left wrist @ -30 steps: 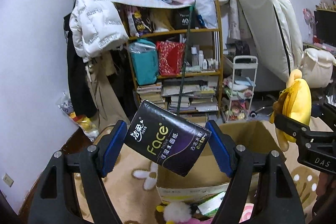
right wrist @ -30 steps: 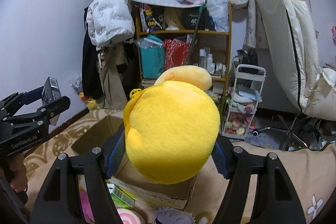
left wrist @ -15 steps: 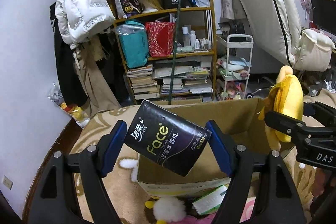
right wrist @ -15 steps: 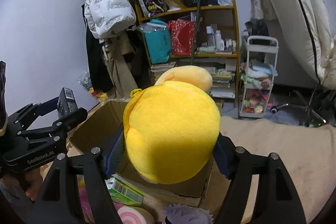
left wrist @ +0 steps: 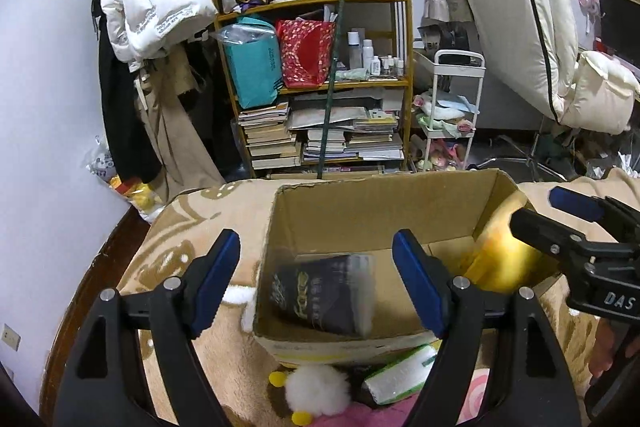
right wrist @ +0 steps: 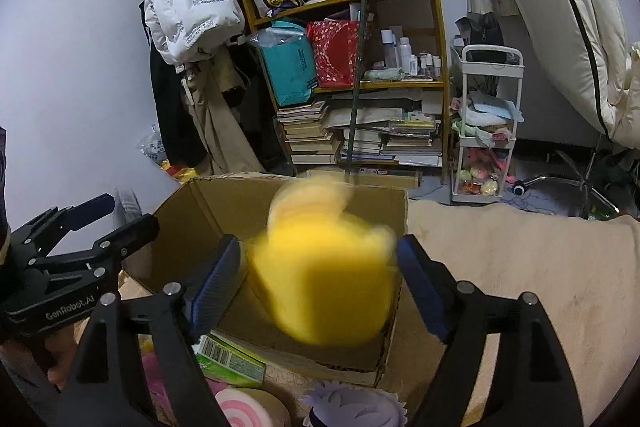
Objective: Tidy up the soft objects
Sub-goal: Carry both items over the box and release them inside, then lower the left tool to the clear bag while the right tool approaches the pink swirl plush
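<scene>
An open cardboard box (left wrist: 360, 215) sits on the beige rug; it also shows in the right wrist view (right wrist: 200, 211). My left gripper (left wrist: 316, 275) is open above its near edge. The black tissue pack (left wrist: 324, 299) is blurred, falling inside the box, clear of the fingers. My right gripper (right wrist: 318, 283) is open over the box. The yellow plush toy (right wrist: 324, 291) is blurred between the fingers, dropping into the box; it shows as a yellow blur in the left wrist view (left wrist: 500, 259).
In front of the box lie a green tissue pack (left wrist: 400, 373), a white pompom plush (left wrist: 316, 391), a pink swirl cushion (right wrist: 248, 407) and a purple plush (right wrist: 352, 407). A cluttered bookshelf (left wrist: 320, 87) and white cart (left wrist: 452, 115) stand behind. A wall is on the left.
Both grippers moved down over the box and opened. The tissue pack left the left gripper and the yellow plush left the right gripper; both are falling into the box.
</scene>
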A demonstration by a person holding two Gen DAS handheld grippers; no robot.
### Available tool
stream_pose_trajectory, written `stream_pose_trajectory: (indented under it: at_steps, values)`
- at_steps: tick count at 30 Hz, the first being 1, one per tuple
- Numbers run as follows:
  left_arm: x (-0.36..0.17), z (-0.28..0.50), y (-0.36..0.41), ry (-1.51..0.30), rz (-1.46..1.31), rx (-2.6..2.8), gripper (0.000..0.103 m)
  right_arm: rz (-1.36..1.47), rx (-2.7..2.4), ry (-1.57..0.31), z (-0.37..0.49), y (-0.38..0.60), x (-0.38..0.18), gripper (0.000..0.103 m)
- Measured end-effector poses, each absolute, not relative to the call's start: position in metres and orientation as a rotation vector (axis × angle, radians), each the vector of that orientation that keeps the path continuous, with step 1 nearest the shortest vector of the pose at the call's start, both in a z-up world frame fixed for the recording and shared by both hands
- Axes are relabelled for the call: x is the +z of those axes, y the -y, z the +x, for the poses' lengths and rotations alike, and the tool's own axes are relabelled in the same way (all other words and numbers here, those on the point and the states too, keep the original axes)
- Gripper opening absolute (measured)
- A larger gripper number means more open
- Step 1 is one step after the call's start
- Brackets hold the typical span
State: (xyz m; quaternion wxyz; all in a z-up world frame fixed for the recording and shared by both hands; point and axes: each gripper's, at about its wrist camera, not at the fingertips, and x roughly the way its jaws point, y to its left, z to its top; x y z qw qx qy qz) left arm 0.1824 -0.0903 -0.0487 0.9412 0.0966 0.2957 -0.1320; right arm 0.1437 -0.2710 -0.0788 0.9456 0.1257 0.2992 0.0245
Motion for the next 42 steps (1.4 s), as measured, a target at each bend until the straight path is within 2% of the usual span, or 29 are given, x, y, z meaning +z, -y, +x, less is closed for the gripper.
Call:
stream_pose_trajectory:
  at_steps: [1,7,28,42]
  values:
    - [-0.049,0.183,0.089,-0.605,0.191,-0.265,0.087,0.256,0.05,-0.605,0.143,0.271,-0.078,0.092]
    - [-0.047,0.184,0.082,-0.623,0.17,-0.254,0.087,0.253,0.042,-0.593,0.139,0.272,-0.072,0.102]
    - [0.0,0.121,0.023,-0.665,0.166,-0.145,0.088,0.21,0.057,-0.562,0.091,0.248,-0.027,0.103]
    - [-0.026,0.088,-0.001,-0.801,0.193,-0.085,0.089,0.146,0.084,-0.609,0.058,0.221,-0.029,0.103]
